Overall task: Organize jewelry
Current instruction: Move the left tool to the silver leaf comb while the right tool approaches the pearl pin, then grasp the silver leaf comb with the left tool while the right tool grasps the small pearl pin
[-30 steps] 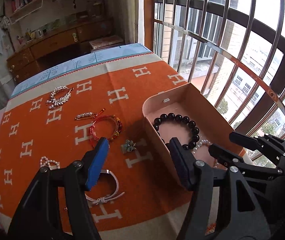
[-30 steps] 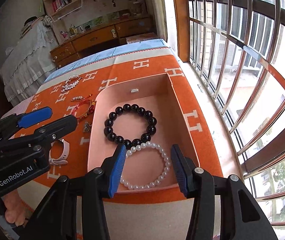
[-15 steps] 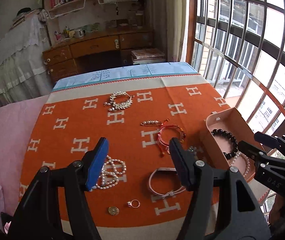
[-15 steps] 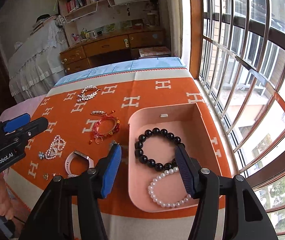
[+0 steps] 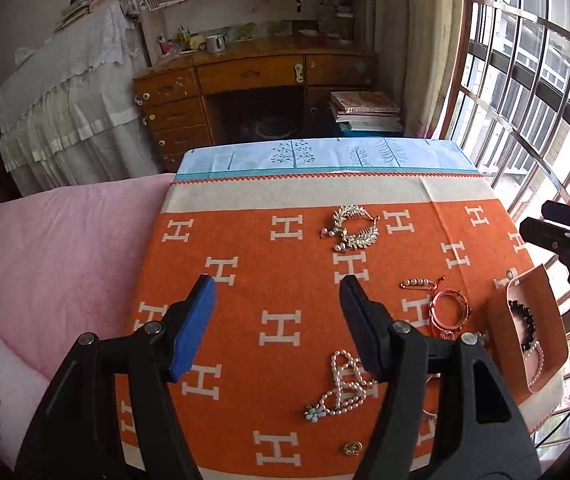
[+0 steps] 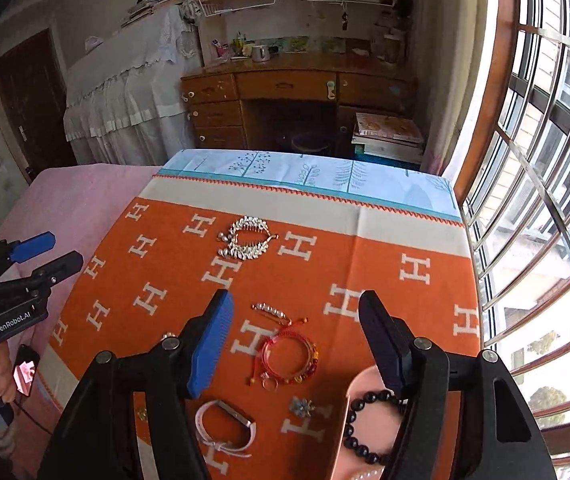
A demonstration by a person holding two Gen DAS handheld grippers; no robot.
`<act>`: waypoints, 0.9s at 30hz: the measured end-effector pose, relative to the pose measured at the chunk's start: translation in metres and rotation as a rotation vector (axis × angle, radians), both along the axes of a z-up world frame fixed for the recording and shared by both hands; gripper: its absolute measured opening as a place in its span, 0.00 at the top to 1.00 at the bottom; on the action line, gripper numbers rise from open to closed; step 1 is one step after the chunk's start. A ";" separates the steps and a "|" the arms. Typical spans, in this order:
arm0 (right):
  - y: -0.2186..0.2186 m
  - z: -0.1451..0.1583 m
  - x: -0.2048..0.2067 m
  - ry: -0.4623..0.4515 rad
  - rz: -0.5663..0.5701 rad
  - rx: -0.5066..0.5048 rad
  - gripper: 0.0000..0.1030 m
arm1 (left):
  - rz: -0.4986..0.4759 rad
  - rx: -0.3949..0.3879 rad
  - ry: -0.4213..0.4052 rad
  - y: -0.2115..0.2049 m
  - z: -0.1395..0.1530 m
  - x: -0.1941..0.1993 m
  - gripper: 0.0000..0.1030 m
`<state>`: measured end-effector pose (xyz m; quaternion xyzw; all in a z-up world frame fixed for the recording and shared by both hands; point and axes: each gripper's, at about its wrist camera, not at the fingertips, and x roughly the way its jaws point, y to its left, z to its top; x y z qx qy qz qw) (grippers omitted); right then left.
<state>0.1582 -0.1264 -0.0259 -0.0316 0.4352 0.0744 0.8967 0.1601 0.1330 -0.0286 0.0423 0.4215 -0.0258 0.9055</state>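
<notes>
My left gripper (image 5: pixel 277 320) hangs open and empty above the orange H-patterned cloth (image 5: pixel 281 280). To its right lie a silver hair comb (image 5: pixel 351 229), a beaded pin (image 5: pixel 421 282), a red cord bracelet (image 5: pixel 449 314), a pearl piece (image 5: pixel 345 380) and a small gold ring (image 5: pixel 353 448). The pink box (image 5: pixel 499 332) at the right edge holds a black bead bracelet (image 5: pixel 523 322) and a pearl bracelet (image 5: pixel 537 362). My right gripper (image 6: pixel 295 320) is opening with nothing between its jaws, high over the red cord bracelet (image 6: pixel 291 356). Below it lie a white watch band (image 6: pixel 225 428) and a flower brooch (image 6: pixel 302 406).
A pink blanket (image 5: pixel 53 264) adjoins the cloth on the left. Beyond the far edge stand a wooden desk (image 6: pixel 285 92) and stacked books (image 6: pixel 389 132). A barred window (image 6: pixel 545 160) runs along the right. A hand (image 6: pixel 1 372) holds the left gripper (image 6: pixel 65 248).
Both grippers have drawn back and up from the pink box and swung left over the cloth. The right jaws have widened. The pearl bracelet stays in the box.
</notes>
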 end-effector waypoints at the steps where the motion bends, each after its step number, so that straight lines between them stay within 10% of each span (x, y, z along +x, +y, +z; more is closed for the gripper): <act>1: 0.005 0.007 0.016 0.008 -0.001 0.013 0.36 | 0.001 -0.009 0.010 0.002 0.001 0.013 0.40; 7: 0.033 0.014 0.113 0.108 0.026 0.056 0.36 | -0.051 -0.058 0.095 -0.014 -0.012 0.093 0.40; 17: 0.069 -0.099 0.153 0.409 0.333 -0.018 0.38 | -0.153 -0.008 0.287 -0.055 -0.107 0.186 0.40; 27: 0.082 -0.146 0.152 0.470 0.506 -0.166 0.79 | -0.222 0.020 0.342 -0.064 -0.150 0.209 0.40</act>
